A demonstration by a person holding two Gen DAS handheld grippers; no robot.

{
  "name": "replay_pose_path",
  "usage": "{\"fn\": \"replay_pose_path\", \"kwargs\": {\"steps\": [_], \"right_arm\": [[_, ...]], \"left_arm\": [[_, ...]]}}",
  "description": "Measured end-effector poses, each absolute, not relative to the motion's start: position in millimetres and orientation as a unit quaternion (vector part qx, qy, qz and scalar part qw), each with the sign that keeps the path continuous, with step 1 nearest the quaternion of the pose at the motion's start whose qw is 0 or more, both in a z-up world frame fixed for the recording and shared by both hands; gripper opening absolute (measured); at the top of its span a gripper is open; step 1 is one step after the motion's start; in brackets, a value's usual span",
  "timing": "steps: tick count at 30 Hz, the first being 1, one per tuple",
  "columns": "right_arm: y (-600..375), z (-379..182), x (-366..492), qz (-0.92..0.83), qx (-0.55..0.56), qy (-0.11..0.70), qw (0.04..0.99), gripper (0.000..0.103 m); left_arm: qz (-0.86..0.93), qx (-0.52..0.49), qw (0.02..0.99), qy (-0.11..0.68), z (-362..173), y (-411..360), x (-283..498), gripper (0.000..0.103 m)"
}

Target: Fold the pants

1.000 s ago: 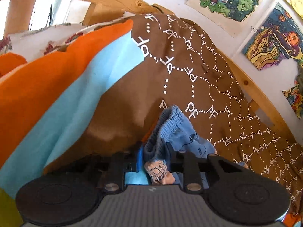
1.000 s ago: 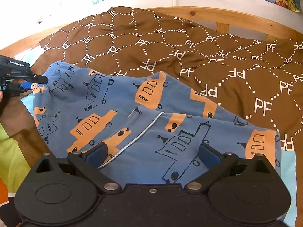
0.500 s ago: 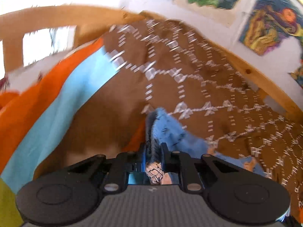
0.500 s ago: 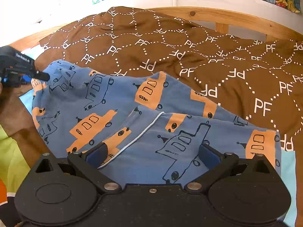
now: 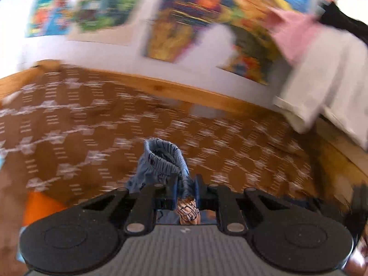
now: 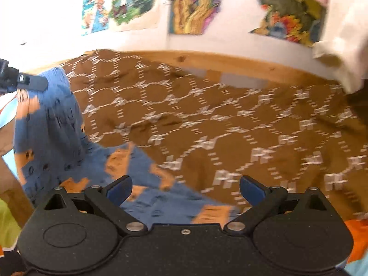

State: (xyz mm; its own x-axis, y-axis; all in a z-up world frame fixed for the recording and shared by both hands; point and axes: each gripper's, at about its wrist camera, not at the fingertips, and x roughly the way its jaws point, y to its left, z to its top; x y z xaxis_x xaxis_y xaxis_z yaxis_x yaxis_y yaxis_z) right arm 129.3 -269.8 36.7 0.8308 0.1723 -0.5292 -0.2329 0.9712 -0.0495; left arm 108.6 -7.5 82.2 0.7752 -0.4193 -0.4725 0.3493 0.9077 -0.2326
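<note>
Pants: the blue pants [image 6: 57, 142] with orange vehicle prints lie partly on the bed; one end is lifted at the left of the right wrist view, the other part spreads flat just in front of the right tongs.
Left tongs: the left tongs [image 5: 185, 187] are pressed together on the gathered elastic cuff [image 5: 164, 158] of the pants, which stands up between the fingers; the cloth hangs down from this pinch.
Right tongs: the right tongs [image 6: 185, 187] are spread wide, with nothing between the blue pads [image 6: 119, 189]; the flat part of the pants lies under and before the left pad.
Bed cover: a brown cover [image 6: 230, 126] with a white dotted pattern; much of it is bare to the right of the pants.
Edges: a wooden bed frame [image 6: 230, 62] runs along the wall behind the cover; a white cloth [image 6: 340, 46] hangs at the upper right.
Wall: coloured drawings [image 6: 119, 2], blurred.
Writing: "PF" is repeated on the cover; no other text can be read.
</note>
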Motion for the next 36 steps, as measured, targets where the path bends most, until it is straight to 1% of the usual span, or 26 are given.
{"fn": "replay_pose_path", "kwargs": {"steps": [4, 7, 9, 10, 11, 12, 13, 14, 15, 16, 19, 23, 25, 27, 29, 30, 32, 33, 34, 35, 36], "right_arm": [[-298, 47, 124, 0.066, -0.057, 0.262, 0.961, 0.1], [-317, 45, 128, 0.04, -0.045, 0.265, 0.962, 0.1], [-325, 41, 131, 0.029, -0.034, 0.274, 0.961, 0.1], [-328, 38, 134, 0.024, -0.032, 0.28, 0.959, 0.1], [-330, 35, 135, 0.021, -0.033, 0.285, 0.958, 0.1], [-330, 32, 136, 0.02, -0.035, 0.289, 0.956, 0.1], [-330, 28, 138, 0.019, -0.038, 0.295, 0.955, 0.1], [-329, 24, 139, 0.019, -0.041, 0.299, 0.953, 0.1], [-327, 23, 141, 0.02, -0.043, 0.302, 0.952, 0.1], [-326, 21, 142, 0.022, -0.044, 0.306, 0.951, 0.1], [-323, 18, 144, 0.031, -0.033, 0.31, 0.95, 0.1], [-324, 18, 144, 0.082, 0.03, 0.317, 0.944, 0.098], [-324, 16, 144, 0.11, 0.066, 0.325, 0.937, 0.095], [-322, 11, 148, 0.129, 0.103, 0.337, 0.927, 0.09], [-322, 0, 153, 0.142, 0.149, 0.353, 0.913, 0.077], [-322, -5, 155, 0.143, 0.165, 0.36, 0.907, 0.075], [-322, -17, 161, 0.137, 0.2, 0.376, 0.895, 0.066], [-323, -21, 161, 0.136, 0.212, 0.379, 0.89, 0.063], [-323, -27, 164, 0.133, 0.227, 0.382, 0.886, 0.058], [-324, -30, 164, 0.13, 0.236, 0.383, 0.883, 0.053], [-325, -33, 165, 0.127, 0.247, 0.384, 0.88, 0.049]], "left_arm": [[-0.28, -0.019, 0.918, 0.28, 65, -62, 107, 0.016], [-0.326, 0.024, 0.9, 0.289, 36, -99, 106, 0.018], [-0.345, 0.045, 0.883, 0.314, 11, -120, 108, 0.021], [-0.347, 0.053, 0.877, 0.328, -1, -127, 109, 0.026], [-0.348, 0.065, 0.872, 0.339, -12, -133, 108, 0.028], [-0.349, 0.078, 0.868, 0.343, -18, -135, 104, 0.032], [-0.35, 0.092, 0.868, 0.34, -22, -135, 98, 0.041], [-0.349, 0.107, 0.87, 0.331, -25, -134, 92, 0.047], [-0.347, 0.12, 0.874, 0.319, -27, -131, 84, 0.055], [-0.344, 0.135, 0.878, 0.305, -28, -129, 76, 0.057], [-0.342, 0.179, 0.876, 0.291, -34, -126, 60, 0.057], [-0.339, 0.217, 0.867, 0.294, -39, -133, 59, 0.056], [-0.334, 0.222, 0.866, 0.297, -42, -134, 60, 0.05], [-0.326, 0.22, 0.867, 0.305, -43, -135, 64, 0.045], [-0.321, 0.214, 0.869, 0.309, -42, -135, 67, 0.04], [-0.318, 0.211, 0.87, 0.311, -41, -135, 69, 0.037], [-0.316, 0.206, 0.871, 0.314, -40, -133, 70, 0.033], [-0.316, 0.204, 0.872, 0.314, -40, -132, 70, 0.03], [-0.315, 0.204, 0.872, 0.314, -40, -132, 71, 0.025], [-0.316, 0.205, 0.871, 0.314, -40, -131, 70, 0.022], [-0.317, 0.205, 0.872, 0.313, -40, -131, 71, 0.018]]}}
